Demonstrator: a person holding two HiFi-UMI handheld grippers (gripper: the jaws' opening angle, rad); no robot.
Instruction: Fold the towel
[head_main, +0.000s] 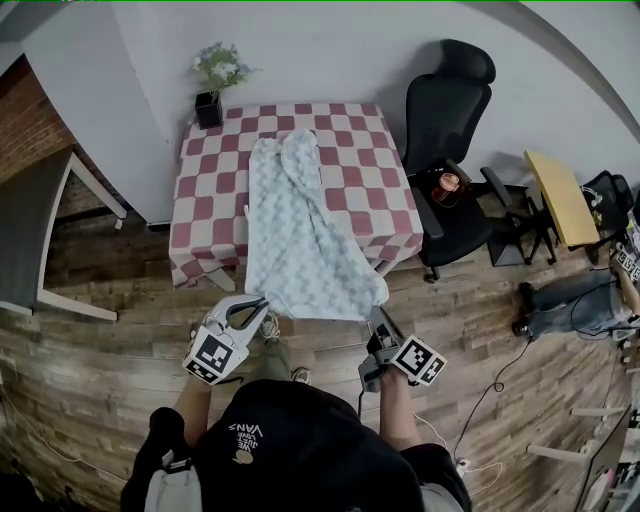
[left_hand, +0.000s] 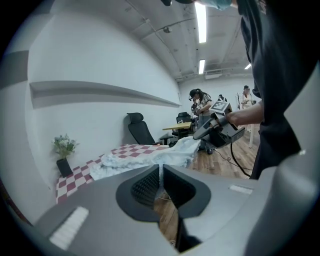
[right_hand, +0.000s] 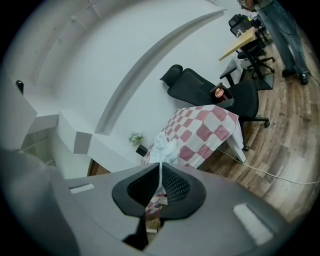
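A pale blue-and-white towel (head_main: 300, 230) lies lengthwise on the table with the red-and-white checked cloth (head_main: 365, 165). Its near end hangs out past the table's front edge, stretched toward me. My left gripper (head_main: 262, 305) is shut on the towel's near left corner, and my right gripper (head_main: 378, 315) is shut on the near right corner. In the left gripper view the towel (left_hand: 145, 157) runs from the closed jaws (left_hand: 160, 172) back to the table, with the right gripper (left_hand: 220, 127) beside it. In the right gripper view a thin edge of towel (right_hand: 164, 147) rises from the closed jaws (right_hand: 160, 172).
A potted plant (head_main: 210, 100) stands at the table's far left corner. A black office chair (head_main: 445, 110) holding a cup is right of the table, with a yellow desk (head_main: 560, 195) beyond. A grey table (head_main: 30, 230) is at left. A person's legs (head_main: 570, 300) and a cable (head_main: 490, 395) are at right.
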